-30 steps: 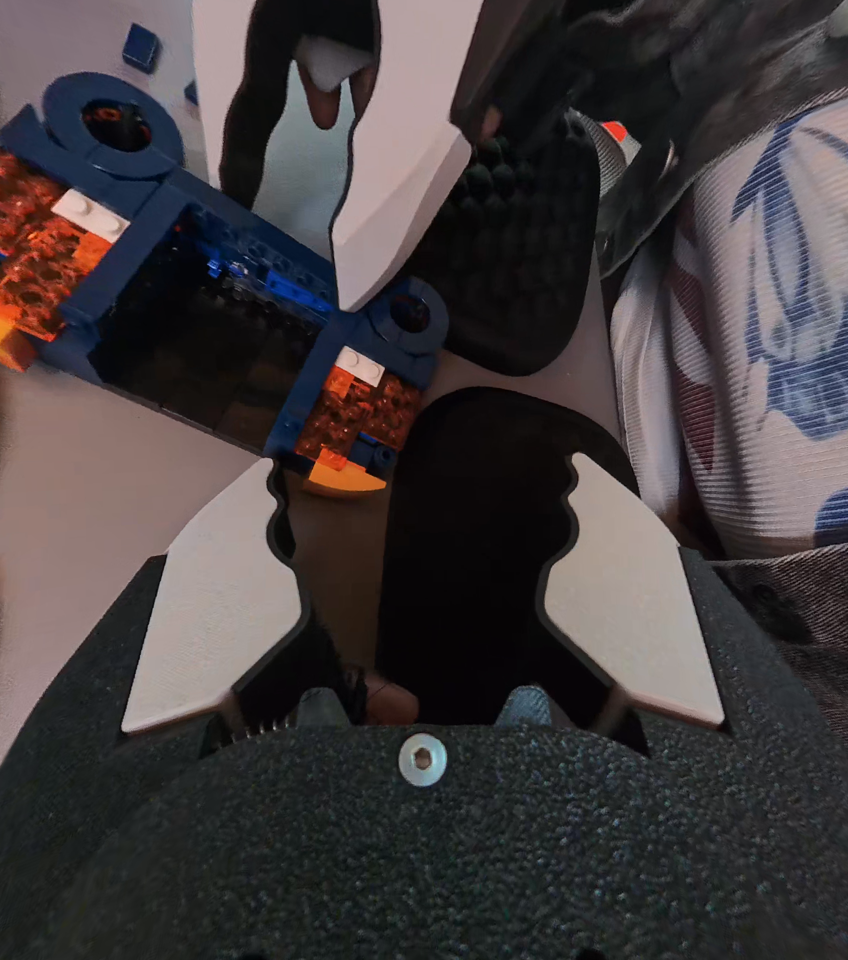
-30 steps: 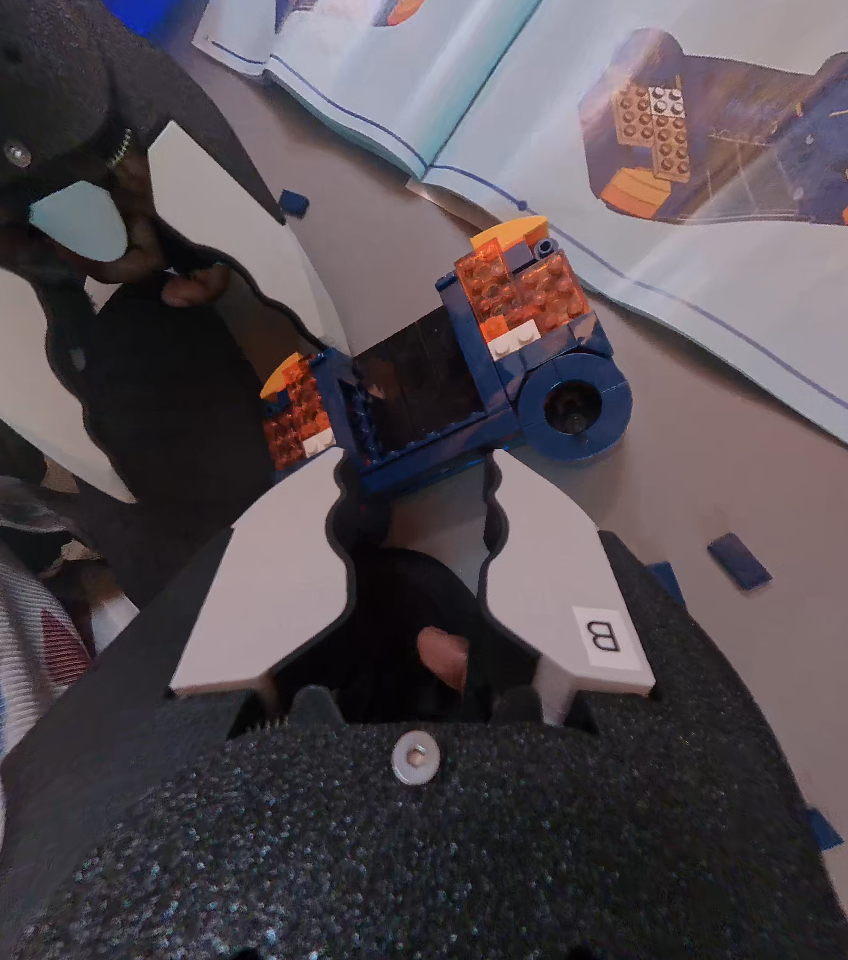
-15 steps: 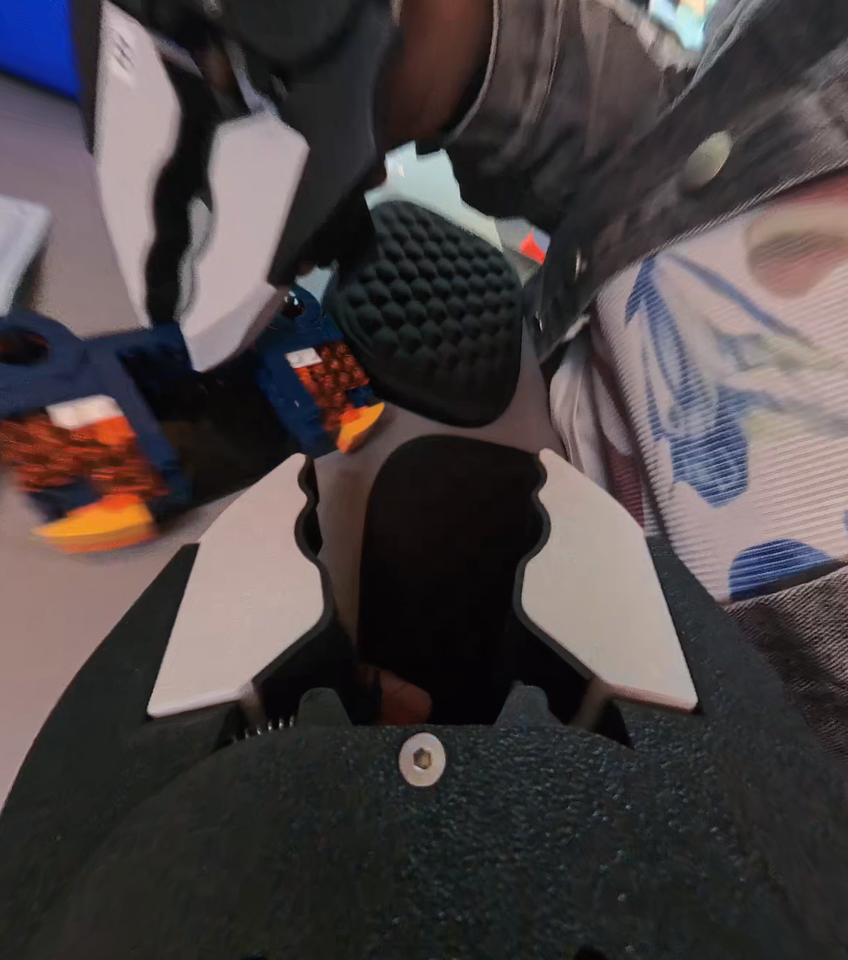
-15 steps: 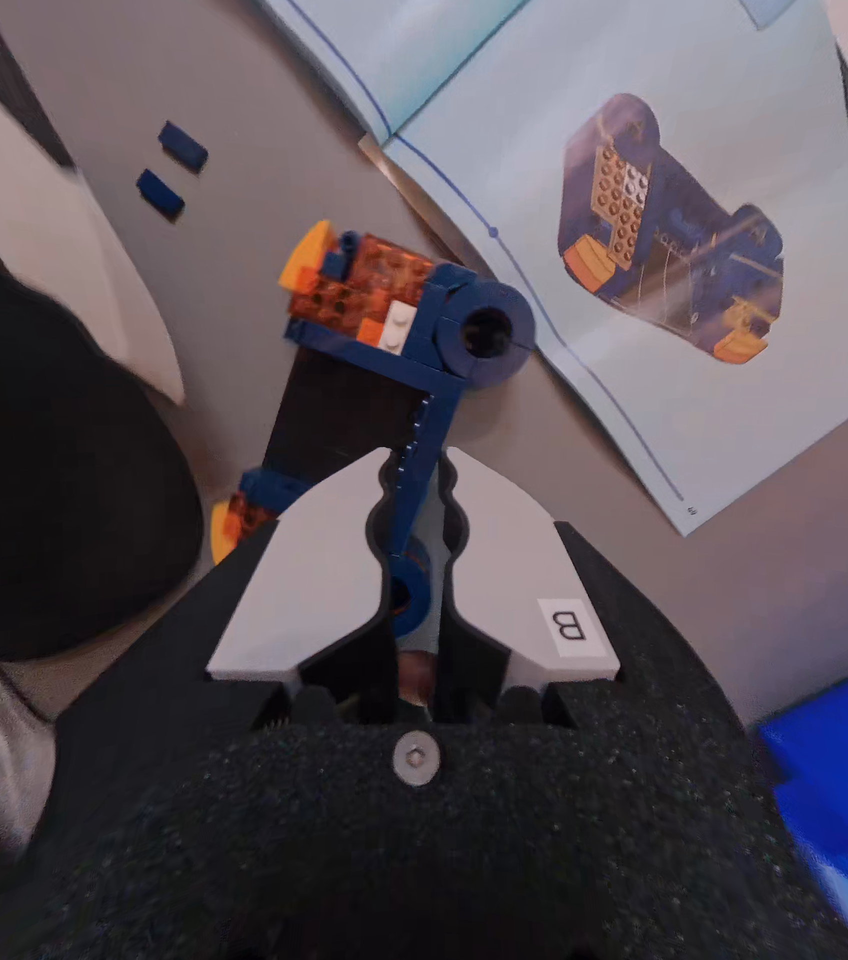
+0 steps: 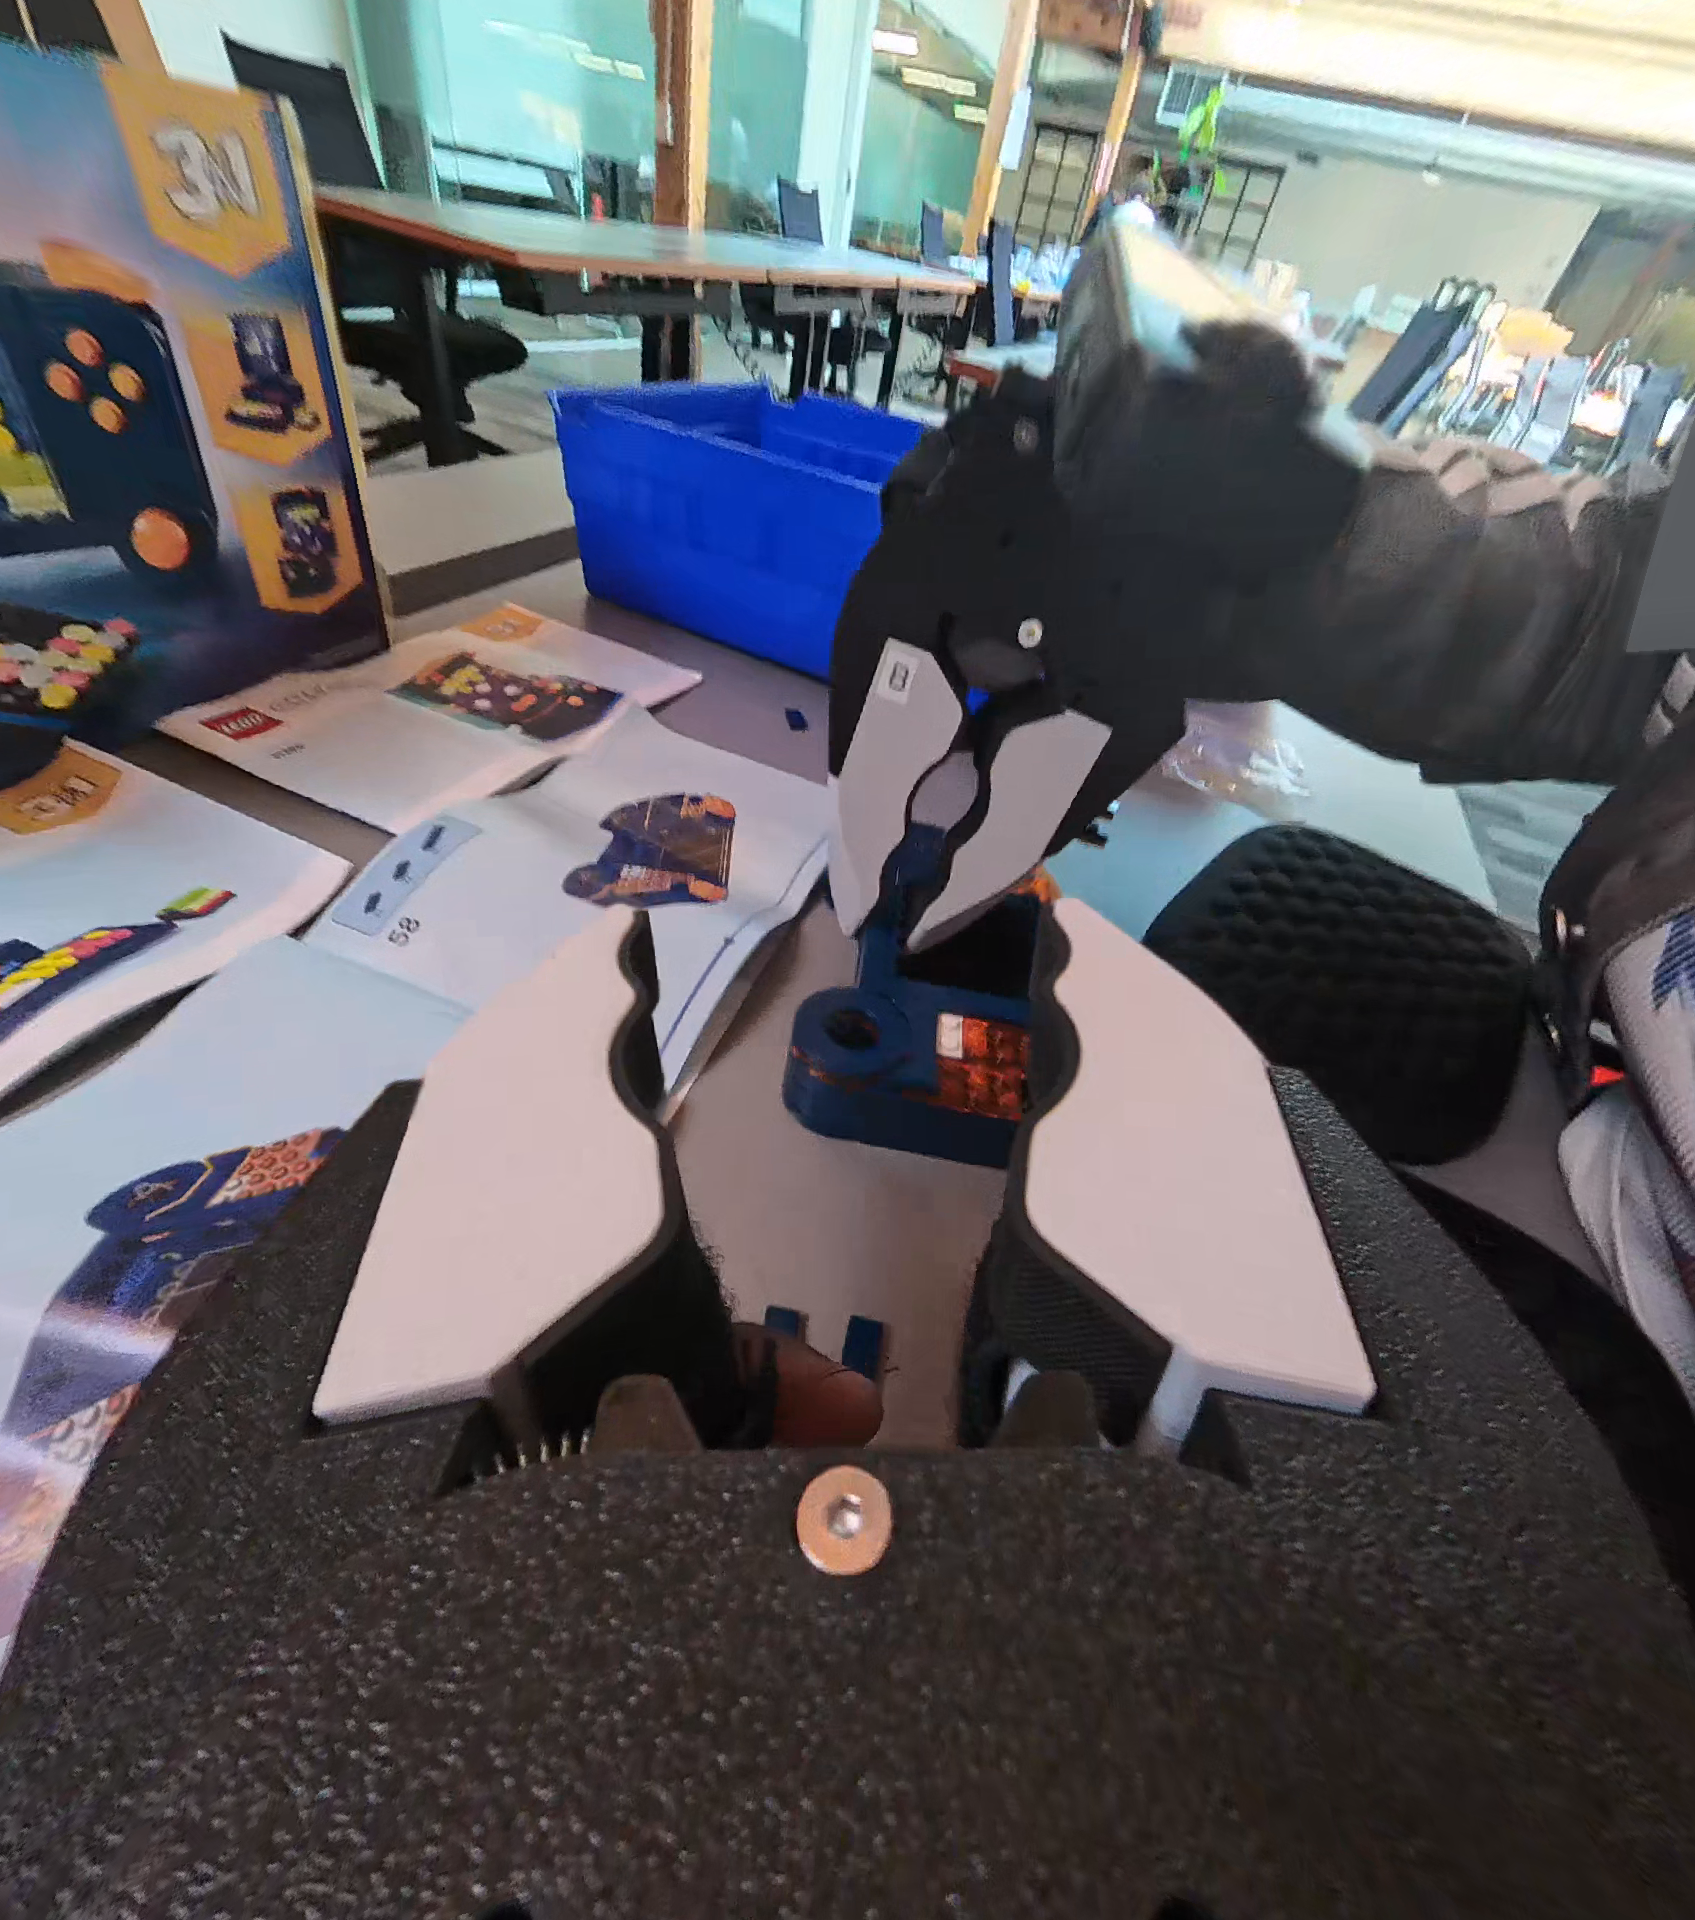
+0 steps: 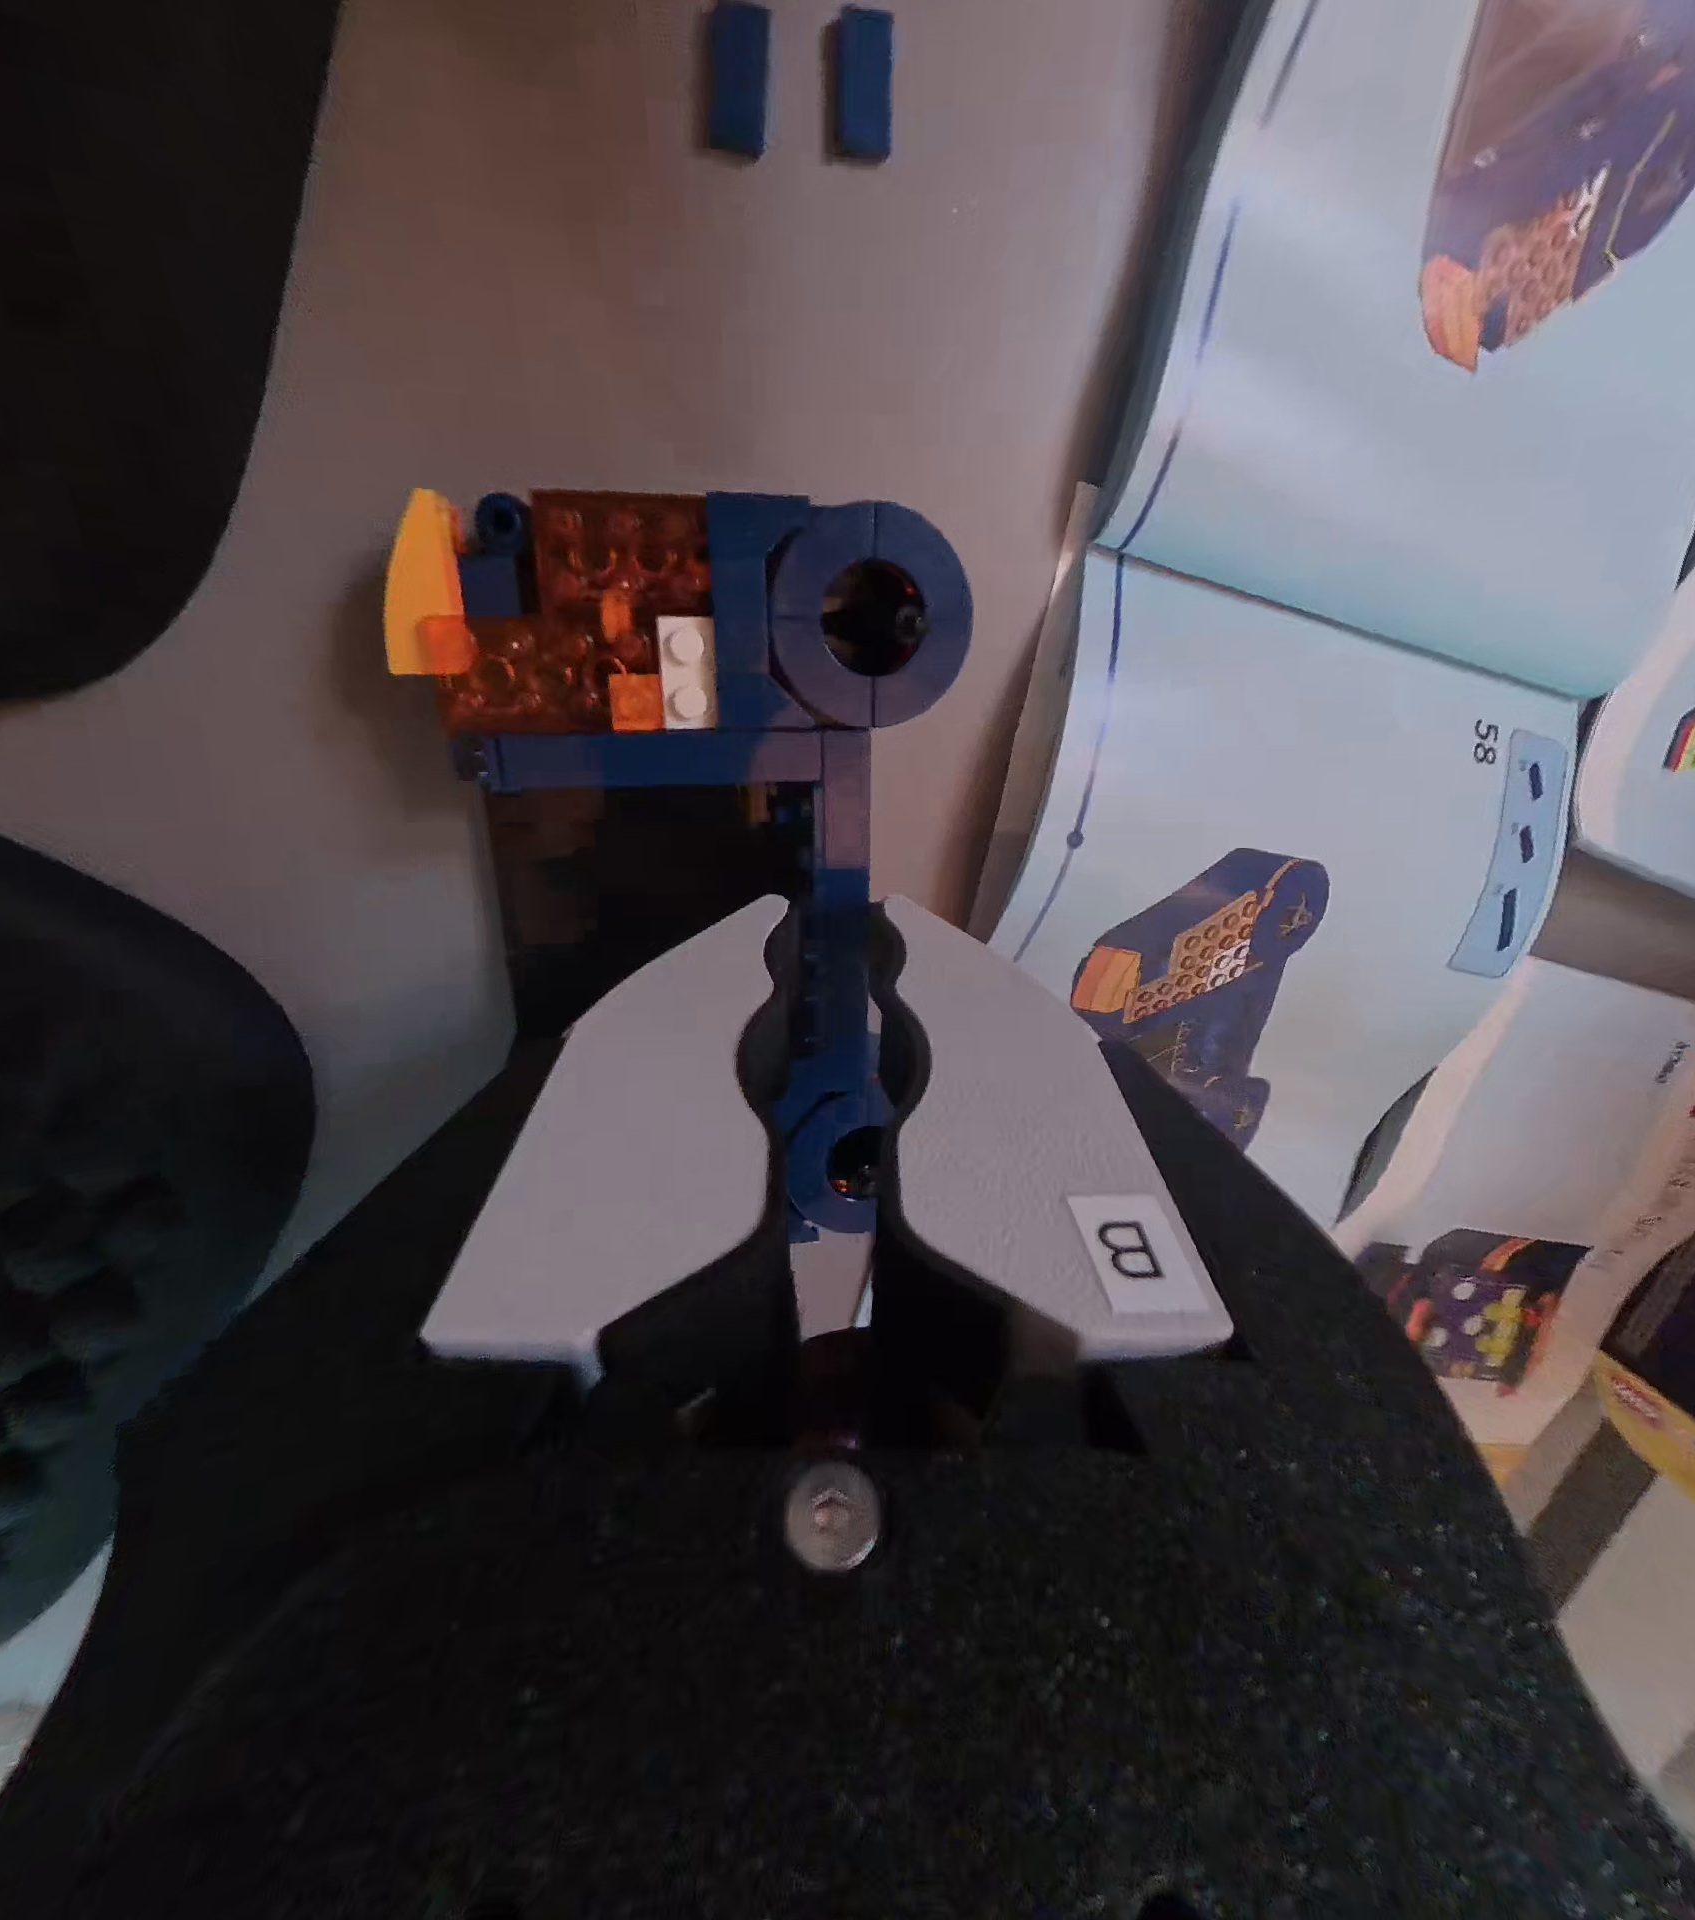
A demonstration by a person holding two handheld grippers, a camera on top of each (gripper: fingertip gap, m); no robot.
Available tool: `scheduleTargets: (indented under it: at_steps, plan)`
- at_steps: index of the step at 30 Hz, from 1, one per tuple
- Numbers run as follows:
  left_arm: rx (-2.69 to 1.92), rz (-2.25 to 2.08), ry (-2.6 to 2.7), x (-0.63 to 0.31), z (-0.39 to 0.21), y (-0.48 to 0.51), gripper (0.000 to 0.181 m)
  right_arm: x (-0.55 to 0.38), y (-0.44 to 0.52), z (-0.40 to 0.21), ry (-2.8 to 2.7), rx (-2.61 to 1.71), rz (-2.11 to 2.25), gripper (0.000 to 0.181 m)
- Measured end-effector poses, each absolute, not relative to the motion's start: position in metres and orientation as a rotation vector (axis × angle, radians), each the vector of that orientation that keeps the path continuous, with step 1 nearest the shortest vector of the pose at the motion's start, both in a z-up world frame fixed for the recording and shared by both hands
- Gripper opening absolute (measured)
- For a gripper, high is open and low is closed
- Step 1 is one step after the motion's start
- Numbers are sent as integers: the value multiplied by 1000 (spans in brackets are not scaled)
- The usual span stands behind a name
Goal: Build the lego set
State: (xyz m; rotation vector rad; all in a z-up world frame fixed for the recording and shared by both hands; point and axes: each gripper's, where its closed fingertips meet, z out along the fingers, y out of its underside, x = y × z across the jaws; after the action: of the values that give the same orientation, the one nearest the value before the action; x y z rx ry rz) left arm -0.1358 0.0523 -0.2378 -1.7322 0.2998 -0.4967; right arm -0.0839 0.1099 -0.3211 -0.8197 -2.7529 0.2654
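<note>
Right gripper (image 6: 827,925), white-fingered on a black textured body, is pinching the dark blue edge wall of the half-built dark blue and translucent orange lego model (image 6: 677,644), which sits mid-frame in the right wrist view. Left gripper (image 5: 843,935) has its white fingers spread wide with nothing between them, the model (image 5: 910,1060) just past its tips. Farther up, two loose dark blue tiles (image 6: 801,78) lie on the grey table (image 6: 531,260). Open instruction booklets (image 6: 1342,520) fill the right side, and a blue plastic bin (image 5: 718,520) sits at the back.
</note>
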Motion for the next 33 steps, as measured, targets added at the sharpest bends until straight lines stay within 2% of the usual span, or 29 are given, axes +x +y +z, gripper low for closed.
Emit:
scheduleTargets:
  at_steps: [5,9,11,16,18,20,22,28,33]
  plan:
    - [-1837,-391,315,-146,-256,57,66,-81,105,-320,-2675,-929,373,12]
    - [-1783,-211,99,-184,-227,64,50,-83,105,-312,-2553,-1114,502,19]
    - [-1720,-134,-3,-201,-202,68,43,-85,105,-293,-2433,-1150,629,22]
    - [-1407,-120,-257,-225,-132,83,34,-89,132,-217,-1806,-1262,1011,50]
    - [-1338,-152,-264,-219,-123,96,27,-85,148,-193,-1476,-1291,1194,50]
    - [-1341,-139,-231,-212,-132,111,13,-79,159,-189,-1241,-1294,1307,41]
    - [-1389,-167,-129,-195,-153,126,3,-72,169,-198,-1129,-1262,1284,0]
    - [-1745,-152,139,-169,-228,147,1,-71,182,-225,-1191,-1269,1086,0]
    - [-1941,-165,259,-154,-266,148,2,-69,203,-261,-1200,-1526,993,3]
